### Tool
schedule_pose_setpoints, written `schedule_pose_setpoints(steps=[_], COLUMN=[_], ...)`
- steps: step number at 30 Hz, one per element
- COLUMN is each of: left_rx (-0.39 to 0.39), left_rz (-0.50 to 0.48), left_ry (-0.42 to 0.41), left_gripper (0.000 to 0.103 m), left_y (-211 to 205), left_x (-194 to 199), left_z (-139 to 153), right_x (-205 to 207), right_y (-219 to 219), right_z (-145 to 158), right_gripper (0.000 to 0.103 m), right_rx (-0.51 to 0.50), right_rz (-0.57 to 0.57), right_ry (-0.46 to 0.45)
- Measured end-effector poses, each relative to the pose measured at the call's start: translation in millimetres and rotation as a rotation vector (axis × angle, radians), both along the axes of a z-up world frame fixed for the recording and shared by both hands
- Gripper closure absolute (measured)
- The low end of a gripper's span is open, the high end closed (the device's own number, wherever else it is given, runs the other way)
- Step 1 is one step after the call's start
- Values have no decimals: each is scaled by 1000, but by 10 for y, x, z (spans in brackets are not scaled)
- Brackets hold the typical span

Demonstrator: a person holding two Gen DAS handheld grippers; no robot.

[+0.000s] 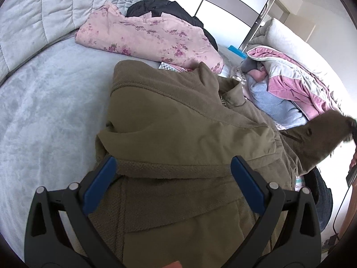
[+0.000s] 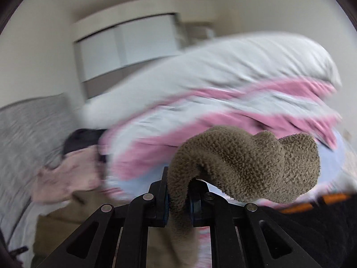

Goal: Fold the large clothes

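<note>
Right wrist view: the right gripper (image 2: 178, 201) has its jaws pinched tight on a thick roll of the olive fleece jacket (image 2: 243, 163), most likely a sleeve end or hem, lifted clear of the bed. Background heavily motion-blurred; judged mid-swing, carrying that part over the garment body to make a fold. The pile is nubby, curled, sherpa-like, and bulges out beyond the jaws.

Left wrist view: the left gripper (image 1: 174, 183) hovers over the jacket with blue pads (image 1: 245, 185) spread wide, holding nothing. Probably positioned to pin or take the near edge while the other side comes across. The jacket (image 1: 178, 122) lies rumpled on the grey plush bed cover (image 1: 49, 111), collar toward the far side, smooth woven outer shell with fleece lining turned out at the edges.

Nearby, untouched: pink floral quilt (image 1: 147, 38), soft and padded; a pink-and-grey garment heap (image 1: 294, 82) beside the jacket's right flank; quilted grey headboard (image 1: 44, 6).
</note>
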State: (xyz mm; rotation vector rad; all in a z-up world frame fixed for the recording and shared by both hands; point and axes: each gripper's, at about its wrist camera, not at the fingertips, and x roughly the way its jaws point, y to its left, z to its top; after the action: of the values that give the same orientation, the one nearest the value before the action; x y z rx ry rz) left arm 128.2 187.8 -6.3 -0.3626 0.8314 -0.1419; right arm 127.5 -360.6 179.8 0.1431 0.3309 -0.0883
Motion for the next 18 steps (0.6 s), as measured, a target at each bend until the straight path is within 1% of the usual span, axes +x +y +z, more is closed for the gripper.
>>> schedule_pose_setpoints(steps=[2, 4, 6, 8, 9, 10, 11, 12, 14, 15, 16, 17, 18], left_rx=[3, 9, 3, -8, -14, -18, -18, -15, -12, -14, -16, -17, -14], left_rz=[-1, 5, 7, 15, 17, 17, 17, 19, 21, 18, 16, 15, 14], left_ry=[-9, -18, -21, -21, -18, -16, -15, -13, -9, -8, -6, -5, -1], left_gripper=[1, 1, 1, 1, 1, 1, 1, 1, 1, 1, 1, 1, 1], left_y=[11, 38, 64, 100, 113, 122, 125, 128, 133, 136, 134, 135, 123], left_x=[-17, -32, -44, -42, -37, -32, -30, -27, -18, -16, -13, -12, -10], left_z=[17, 33, 39, 33, 26, 18, 16, 8, 0, -5, -11, -14, -23], right_x=[59, 151, 267, 426, 493, 588, 678, 735, 886, 929, 972, 985, 1000], right_y=[499, 1000, 1524, 2003, 2160, 2369, 2550, 2669, 2917, 2966, 3006, 2995, 2966], right_z=[43, 16, -108, -329, -433, -601, -776, -924, -1313, -1447, -1607, -1741, -1825], right_gripper=[91, 91, 90, 90, 90, 90, 87, 87, 85, 80, 74, 57, 36], right_rx=[-39, -70, -92, -98, -100, -101, -103, -108, -116, -105, -71, -26, 16], right_rz=[92, 184, 277, 358, 384, 415, 439, 453, 484, 507, 541, 563, 583], right_ry=[-4, 11, 39, 84, 108, 146, 190, 226, 330, 369, 422, 464, 491])
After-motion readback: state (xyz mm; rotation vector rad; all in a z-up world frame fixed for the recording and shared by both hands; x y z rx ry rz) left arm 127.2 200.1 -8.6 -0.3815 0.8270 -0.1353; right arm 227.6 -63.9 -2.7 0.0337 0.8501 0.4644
